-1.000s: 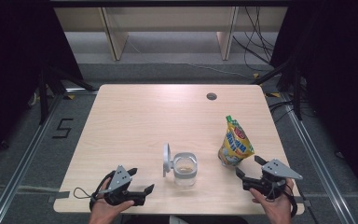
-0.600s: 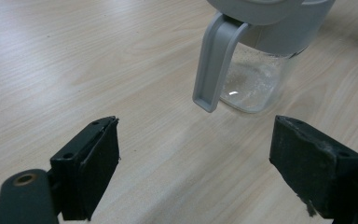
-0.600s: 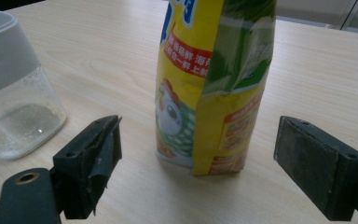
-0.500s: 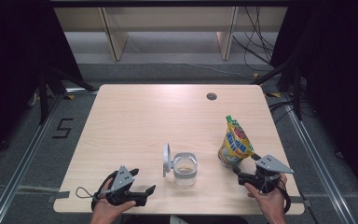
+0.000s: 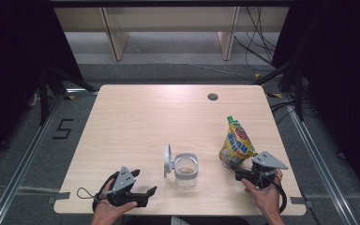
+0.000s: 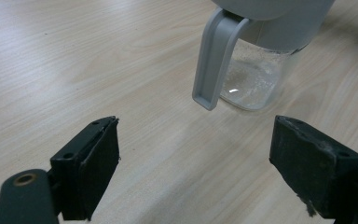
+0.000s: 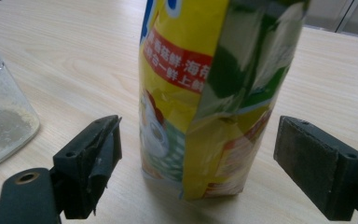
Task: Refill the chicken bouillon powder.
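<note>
Right hand-held gripper [image 7: 196, 154] with jaws wide apart, straddling the lower part of the yellow-and-green snack pouch [image 7: 205, 98] without touching it; pouch standing upright on the worktop [image 5: 136, 122], near the front right edge, just beside the right hand [image 5: 262, 192]. Left hand-held gripper [image 6: 196, 163] also spread open, holding nothing, aimed at the clear glass jar [image 6: 256, 79] with its grey hinged lid [image 5: 167, 160] flipped up; jar near the front middle of the worktop, a thin layer of pale powder or crumbs at its bottom.

Risks, as a judgement: a light, tall pouch on a narrow base, so likely to tip or skid away if one jaw meets it before the other. Squeezing low on the soft film could crumple it and let it sag over once lifted. Jar unsteadied by the left side, so a knock from the pouch or a sloppy pour could shove it or scatter contents.

Compared with a second ago: right hand-held gripper moved in from the front right corner to close against the pouch; left one, jar and pouch much where they were.
</note>
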The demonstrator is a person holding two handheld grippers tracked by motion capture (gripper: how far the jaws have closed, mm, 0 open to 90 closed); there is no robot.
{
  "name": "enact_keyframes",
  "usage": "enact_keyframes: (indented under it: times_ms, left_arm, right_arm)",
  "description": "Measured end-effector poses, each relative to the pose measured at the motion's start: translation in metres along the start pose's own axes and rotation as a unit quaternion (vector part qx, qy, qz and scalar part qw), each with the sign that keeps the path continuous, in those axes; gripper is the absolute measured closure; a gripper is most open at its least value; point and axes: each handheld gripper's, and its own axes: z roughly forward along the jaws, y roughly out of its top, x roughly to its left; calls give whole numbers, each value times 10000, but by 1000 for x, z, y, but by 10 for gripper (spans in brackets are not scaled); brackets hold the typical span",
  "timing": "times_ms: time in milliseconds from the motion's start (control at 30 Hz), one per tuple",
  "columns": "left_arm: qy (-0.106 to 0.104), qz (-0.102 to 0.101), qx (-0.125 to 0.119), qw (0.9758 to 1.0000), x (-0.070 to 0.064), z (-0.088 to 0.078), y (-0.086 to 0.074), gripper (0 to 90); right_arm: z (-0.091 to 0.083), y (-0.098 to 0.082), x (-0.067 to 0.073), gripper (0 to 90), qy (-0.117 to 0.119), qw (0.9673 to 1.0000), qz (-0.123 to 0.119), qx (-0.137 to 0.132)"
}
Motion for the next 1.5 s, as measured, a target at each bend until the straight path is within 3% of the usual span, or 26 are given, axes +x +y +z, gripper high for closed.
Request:
enact_keyframes:
  times_ms: [33,67,133,333,433,467,533,567,767,900,933,967,1167,1267,1367,1433,1500]
  left_arm:
    - [-5,-31,-22,10000,-1,0,0,155]
    - [52,105,107,9999,1,-1,0,155]
    - [8,-32,-4,10000,-1,0,0,155]
    - [26,155,70,9999,1,0,1,156]
    - [12,22,51,10000,-1,1,0,155]
    - [15,20,50,10000,-1,1,0,156]
    - [8,14,41,10000,-1,1,0,155]
    - [8,14,41,10000,-1,1,1,156]
    - [-3,-1,25,10000,-2,2,1,156]
    - [-32,128,46,9999,-1,1,1,156]
    - [-18,48,44,10000,-2,2,1,156]
    - [-25,45,24,10000,-2,2,0,156]
    - [-3,128,71,9999,-2,1,1,157]
    - [-9,183,82,9998,-2,1,1,157]
    - [-14,183,79,9998,-2,1,1,157]
    - [-26,156,50,9999,-3,1,1,158]
    - [-17,56,84,9999,-4,1,1,157]
  right_arm:
    - [2,0,0,159,74,10000,49,7]
    - [3,0,0,159,50,10000,22,-14]
    - [6,0,1,161,53,10000,45,-7]
    - [11,-1,0,160,47,9998,146,-162]
    - [15,-1,-1,160,59,9993,254,-258]
    - [17,-1,-2,161,-4,9993,185,-316]
    - [19,-1,3,166,44,9979,521,-393]
    - [21,-1,0,168,-23,9986,342,-411]
    - [24,-1,2,177,13,9967,564,-587]
    - [26,-1,0,182,-49,9964,443,-724]
    - [27,-1,-1,182,27,9964,462,-710]
    - [27,-2,1,183,-64,9960,570,-680]
    - [33,-5,1,180,-69,9959,628,-648]
    - [37,-6,0,170,-177,9960,587,-651]
    - [40,-6,-3,174,-133,9964,501,-678]
    - [41,-5,-1,169,-113,9958,649,-629]
    - [43,-5,-2,174,-107,9961,533,-692]
